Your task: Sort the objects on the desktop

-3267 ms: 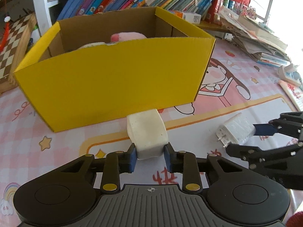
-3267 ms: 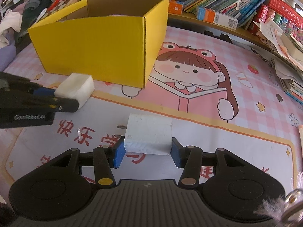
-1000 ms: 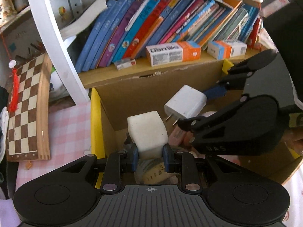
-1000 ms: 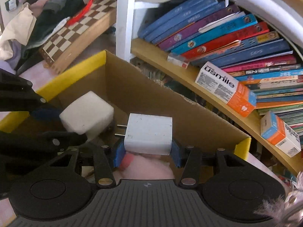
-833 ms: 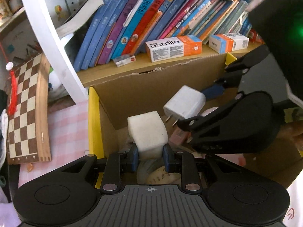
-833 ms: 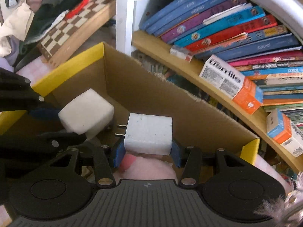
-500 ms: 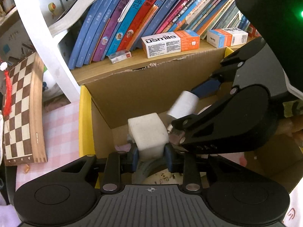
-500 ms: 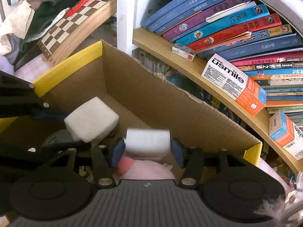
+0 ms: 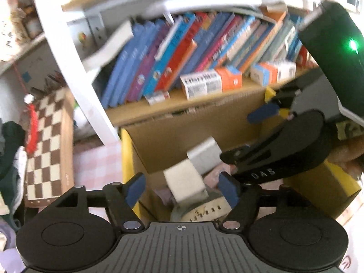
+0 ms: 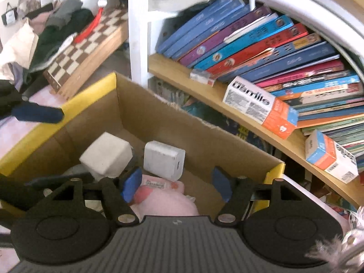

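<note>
white foam block (image 9: 185,183) loose between the wide-spread blue pads of the left gripper (image 9: 182,190), touching neither pad, tilted, over the inside of the yellow cardboard box (image 9: 127,150). same block (image 10: 106,158) at the near left of the box interior in the right wrist view. white charger (image 10: 164,160) just right of the block, tilted too, free of the right gripper (image 10: 176,185), whose pads stand far apart with nothing between them. charger (image 9: 204,158) just behind and right of the block in the left wrist view, blurred, so cannot tell whether resting or in the air. under both, a pink soft toy (image 10: 165,199) with a printed label, lying in the box; a pale round thing with small dark marks (image 9: 202,211) near the block, too blurred to name. box wall (image 10: 159,122) brown inside, yellow along the rim. beyond the far wall, a wooden shelf (image 10: 204,95) with slanted books (image 10: 250,43) and two orange-and-white cartons (image 10: 261,107). to the far left, a chessboard (image 10: 86,50) leaning, with a red tassel on it and dark clothes beside. pink checked bench cover (image 9: 95,161) left of the box.
</note>
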`<control>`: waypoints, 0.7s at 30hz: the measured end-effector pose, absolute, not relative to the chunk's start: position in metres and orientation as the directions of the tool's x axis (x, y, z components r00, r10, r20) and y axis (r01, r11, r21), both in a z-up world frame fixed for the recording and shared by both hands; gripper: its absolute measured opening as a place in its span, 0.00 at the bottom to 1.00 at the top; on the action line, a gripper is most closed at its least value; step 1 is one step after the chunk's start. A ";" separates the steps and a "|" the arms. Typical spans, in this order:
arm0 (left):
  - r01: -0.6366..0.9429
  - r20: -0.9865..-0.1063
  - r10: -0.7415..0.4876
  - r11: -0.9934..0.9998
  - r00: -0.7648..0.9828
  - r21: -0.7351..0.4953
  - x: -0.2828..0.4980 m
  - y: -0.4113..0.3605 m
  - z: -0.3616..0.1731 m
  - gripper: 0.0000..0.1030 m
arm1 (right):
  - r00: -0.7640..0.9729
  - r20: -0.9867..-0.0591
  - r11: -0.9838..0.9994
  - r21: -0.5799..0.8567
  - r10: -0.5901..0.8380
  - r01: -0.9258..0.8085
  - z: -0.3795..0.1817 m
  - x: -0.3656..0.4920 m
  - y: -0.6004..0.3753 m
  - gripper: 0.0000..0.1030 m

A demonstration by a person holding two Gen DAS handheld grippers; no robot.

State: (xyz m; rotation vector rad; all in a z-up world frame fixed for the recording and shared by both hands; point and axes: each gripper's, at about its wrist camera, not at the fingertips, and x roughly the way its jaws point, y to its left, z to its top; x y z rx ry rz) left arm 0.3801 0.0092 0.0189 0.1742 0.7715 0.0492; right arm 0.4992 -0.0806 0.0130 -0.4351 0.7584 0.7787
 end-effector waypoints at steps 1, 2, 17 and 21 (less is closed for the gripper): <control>0.012 -0.676 0.111 0.984 0.728 0.175 0.376 0.009 0.023 0.74 | 0.483 -0.737 0.649 -0.080 0.472 -0.757 0.016 0.496 -0.083 0.68; 0.006 -0.663 0.114 0.984 0.739 0.176 0.372 0.008 0.026 0.77 | 0.495 -0.725 0.652 -0.083 0.479 -0.753 0.020 0.492 -0.086 0.69; -0.082 -0.560 0.148 0.986 0.815 0.142 0.292 0.006 0.052 0.89 | 0.655 -0.542 0.750 -0.067 0.526 -0.658 0.063 0.409 -0.138 0.80; -0.100 -0.551 0.152 0.987 0.821 0.124 0.262 0.005 0.052 0.92 | 0.692 -0.518 0.788 -0.054 0.503 -0.614 0.063 0.377 -0.154 0.83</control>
